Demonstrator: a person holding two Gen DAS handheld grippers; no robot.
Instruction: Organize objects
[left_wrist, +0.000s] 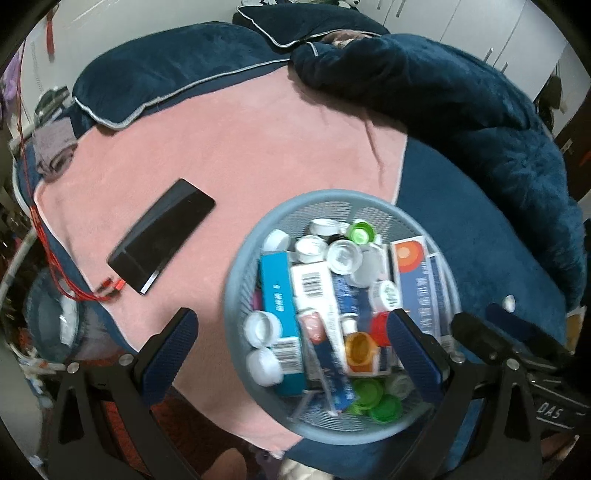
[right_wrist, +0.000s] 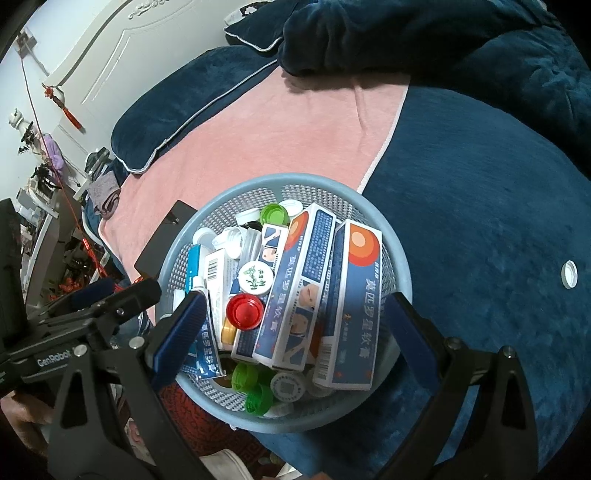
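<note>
A round blue mesh basket (left_wrist: 243, 258) (right_wrist: 400, 266) stands on the bed, full of medicine boxes (right_wrist: 351, 310), a tube and several bottle caps, white, green, red (right_wrist: 244, 311) and orange (left_wrist: 360, 347). My left gripper (left_wrist: 291, 332) is open and empty, its jaws astride the basket's left part from above. My right gripper (right_wrist: 295, 328) is open and empty, hovering over the basket with its jaws spread about as wide as the basket. One white cap (right_wrist: 569, 274) (left_wrist: 509, 303) lies loose on the blue blanket to the right of the basket.
A black phone (left_wrist: 162, 236) with a red cable (left_wrist: 85, 293) lies on the pink towel (left_wrist: 258, 147) left of the basket. Dark blue pillows (left_wrist: 177, 70) and a bunched blanket (left_wrist: 461, 92) lie at the back. The bed edge is at the left.
</note>
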